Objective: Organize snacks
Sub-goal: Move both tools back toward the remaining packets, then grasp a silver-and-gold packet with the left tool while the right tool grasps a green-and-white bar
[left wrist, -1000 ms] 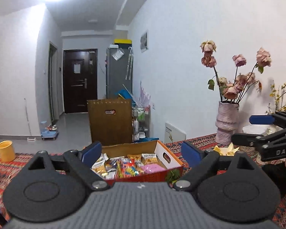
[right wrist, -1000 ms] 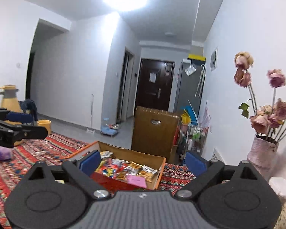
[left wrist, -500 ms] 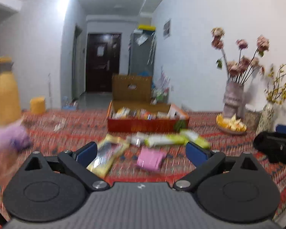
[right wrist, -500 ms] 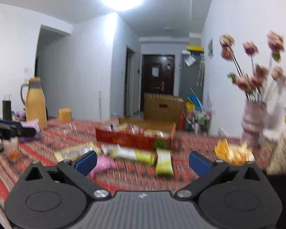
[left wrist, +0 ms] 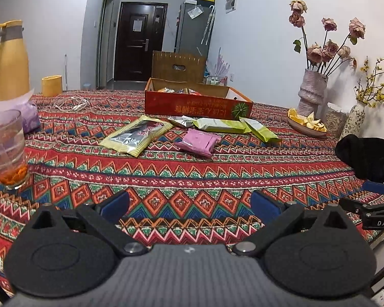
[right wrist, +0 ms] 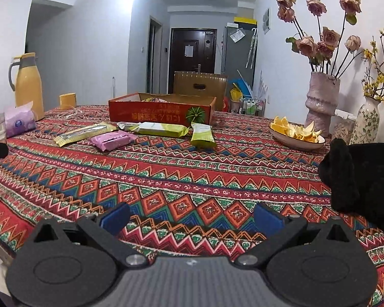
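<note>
Both cameras have dropped from room height to low over the table — the approach is on. Left wrist view: left gripper (left wrist: 189, 203) gapes wide, empty; the pink packet (left wrist: 197, 142) lies at 12 o'clock, yellow-green packet (left wrist: 137, 135) at 11, red box (left wrist: 197, 106) beyond. Right wrist view: right gripper (right wrist: 192, 213) equally wide, empty — green packet (right wrist: 203, 134) at 12, well apart.

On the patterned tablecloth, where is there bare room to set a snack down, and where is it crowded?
Bare cloth spans the near tablecloth, from the open left gripper and right gripper up to the pink packet. Crowded: the packets before the red box, the glass at left, the peel dish and vases at right.
</note>
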Available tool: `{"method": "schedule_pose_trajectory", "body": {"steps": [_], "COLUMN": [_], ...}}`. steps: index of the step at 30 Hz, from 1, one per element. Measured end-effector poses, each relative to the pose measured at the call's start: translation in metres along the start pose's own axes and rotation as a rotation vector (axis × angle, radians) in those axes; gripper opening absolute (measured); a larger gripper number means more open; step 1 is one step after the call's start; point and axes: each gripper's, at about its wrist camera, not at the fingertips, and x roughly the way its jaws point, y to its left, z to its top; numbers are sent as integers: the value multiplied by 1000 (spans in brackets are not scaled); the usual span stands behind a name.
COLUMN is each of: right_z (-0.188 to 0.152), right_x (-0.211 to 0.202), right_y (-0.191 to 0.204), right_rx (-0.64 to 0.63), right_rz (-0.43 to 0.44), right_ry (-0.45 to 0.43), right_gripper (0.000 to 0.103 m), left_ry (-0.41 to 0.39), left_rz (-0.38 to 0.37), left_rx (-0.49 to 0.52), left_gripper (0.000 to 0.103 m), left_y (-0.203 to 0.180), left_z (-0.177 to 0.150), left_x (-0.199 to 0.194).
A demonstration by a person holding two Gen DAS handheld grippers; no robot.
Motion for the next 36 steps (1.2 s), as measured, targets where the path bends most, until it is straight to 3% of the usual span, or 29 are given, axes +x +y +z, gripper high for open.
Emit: {"method": "schedule_pose_trajectory", "body": {"steps": [11,18,22,27,32,36], "right_z": [17,50,79,113,136,144], "right_x": [26,65,96,145,214,266], "right_y": [-7,-20,-25,-30,-40,-45], "right_rx": [-9,45,74,67,99,124], "right_rz": [-32,1,1,25,62,67], "right_ry": [41,57,48,42,96,150], "right_gripper": [103,95,87,81,74,70], "left_ry": [13,28,53,77,129,139], "left_rz": [58,94,87,158,128,118], "left_rx": [-7,55,100,173,126,128], "left_gripper": [102,102,102,102,102,102], "left_y": [20,37,47,61,84,92], "left_z": [22,61,82,98,105,104], "left_x": [29,87,137,198,257,282]}}
